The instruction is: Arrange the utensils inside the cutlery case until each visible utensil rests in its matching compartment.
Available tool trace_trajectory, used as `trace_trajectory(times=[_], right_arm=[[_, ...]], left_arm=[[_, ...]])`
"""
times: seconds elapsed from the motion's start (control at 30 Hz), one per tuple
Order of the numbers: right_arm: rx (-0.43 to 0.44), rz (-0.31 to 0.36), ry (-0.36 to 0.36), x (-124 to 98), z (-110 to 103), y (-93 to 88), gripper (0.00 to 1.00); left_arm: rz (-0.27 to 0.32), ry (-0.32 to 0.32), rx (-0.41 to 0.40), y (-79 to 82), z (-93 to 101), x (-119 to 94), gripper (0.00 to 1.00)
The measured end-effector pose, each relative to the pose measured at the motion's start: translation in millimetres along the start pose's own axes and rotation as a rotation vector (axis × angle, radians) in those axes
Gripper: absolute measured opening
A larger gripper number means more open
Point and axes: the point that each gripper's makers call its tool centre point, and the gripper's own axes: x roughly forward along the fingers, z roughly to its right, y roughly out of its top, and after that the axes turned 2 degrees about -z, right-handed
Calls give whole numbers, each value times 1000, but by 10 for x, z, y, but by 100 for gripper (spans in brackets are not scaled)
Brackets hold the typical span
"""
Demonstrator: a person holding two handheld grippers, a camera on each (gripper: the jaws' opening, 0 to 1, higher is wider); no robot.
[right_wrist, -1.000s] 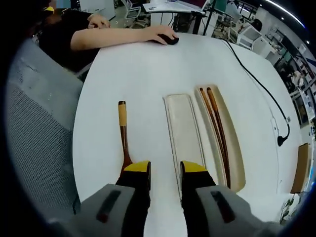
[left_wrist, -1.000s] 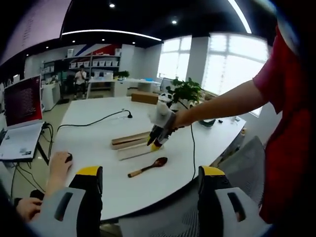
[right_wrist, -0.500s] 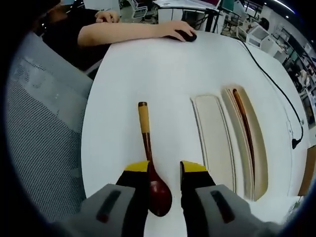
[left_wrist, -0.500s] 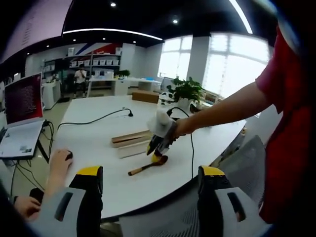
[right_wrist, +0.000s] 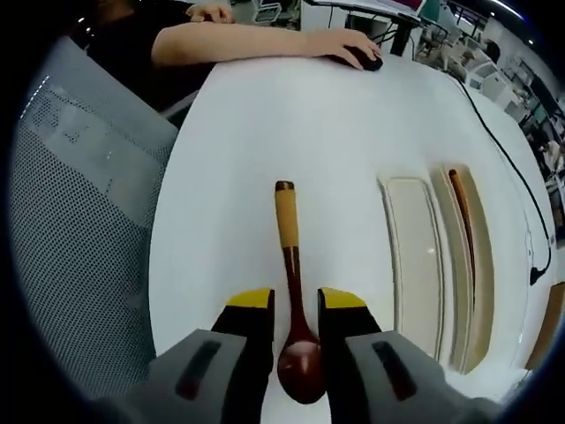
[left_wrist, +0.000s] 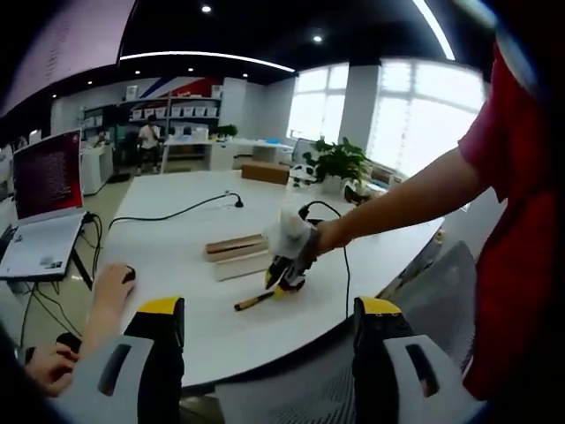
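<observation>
A dark wooden spoon [right_wrist: 292, 265] with a yellow-tan handle end lies on the white table [right_wrist: 265, 115]. Its neck runs between the jaws of my right gripper [right_wrist: 297, 305], which stand a small gap apart on either side of it without clamping it; the bowl sits low between the fingers. To the right lies the pale cutlery case [right_wrist: 413, 256], one long compartment empty, the far one holding dark chopsticks [right_wrist: 466, 234]. In the left gripper view, my left gripper [left_wrist: 269, 309] hangs open off the table edge, facing the right gripper [left_wrist: 284, 258], the spoon [left_wrist: 256, 300] and the case [left_wrist: 237, 254].
A seated person's hand rests on a mouse [right_wrist: 360, 56] at the far table edge. A grey mesh chair [right_wrist: 79, 221] stands left of the table. A black cable [right_wrist: 499, 124] runs past the case. A laptop [left_wrist: 40, 181] and a potted plant [left_wrist: 340, 163] stand further off.
The right gripper has moved from the case side over to the spoon and lowered, so the spoon's neck now lies between its jaws. The left gripper has barely moved.
</observation>
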Motion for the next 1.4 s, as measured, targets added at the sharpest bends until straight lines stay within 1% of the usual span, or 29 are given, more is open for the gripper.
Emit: trace_trajectory(times=[0.03,0.13,0.17,0.23,0.3,0.37,0.43,0.47,0.5,0.6,0.77,0.83,0.87,0.93,0.97,1.0,1.03,1.07,1.1,1.17,1.2,1.27,1.4], right_arm=[[-19,-10,0,14,-14,-25,17],[-30,-32,-6,42,-23,-68,15],[-27,-11,-3,40,-28,-32,13],[-21,-16,-9,38,-30,-39,13],[-5,-17,-10,42,-31,-37,12],[6,-16,-15,45,-23,-34,10],[21,-24,-28,52,-13,-40,2],[38,-46,-26,47,-38,-88,2],[15,-19,-32,71,-13,-42,2],[40,-1,-40,79,9,-35,1],[25,22,-61,58,-17,-30,1],[48,22,-61,58,-3,-27,1],[80,18,-60,61,4,-31,1],[110,8,-61,44,4,-42,1],[116,66,-81,18,22,35,1],[111,134,-76,-6,15,122,1],[136,134,-79,-47,17,103,1],[139,108,-83,-56,25,67,1],[112,91,-89,-69,19,50,1],[76,104,-98,-106,16,57,1],[86,135,-96,-132,19,78,1],[130,121,-93,-152,32,24,0],[141,117,-94,-196,42,-28,0]], left_arm=[[0,-9,-18,2,-4,22,80],[0,-8,-6,65,-19,42,80],[11,-3,5,106,-31,33,80],[17,-2,0,128,-39,26,80],[21,0,-3,123,-39,28,80],[13,-3,2,86,-19,39,80],[7,-8,4,53,5,54,80],[6,-11,4,43,20,60,80],[7,-11,4,41,28,61,80],[15,-14,0,55,54,62,80],[16,-14,2,51,65,66,80],[16,-18,3,50,74,66,80],[16,-19,4,54,79,64,80],[19,-22,9,68,86,53,80],[18,-21,11,71,80,46,80],[18,-17,12,72,70,38,80],[20,-10,12,74,52,27,80],[20,-8,9,74,44,20,80],[21,-6,4,71,37,14,80],[20,-5,4,69,35,13,80],[16,-6,7,63,42,10,80],[17,-9,13,62,58,8,80],[9,-15,17,44,71,19,80]])
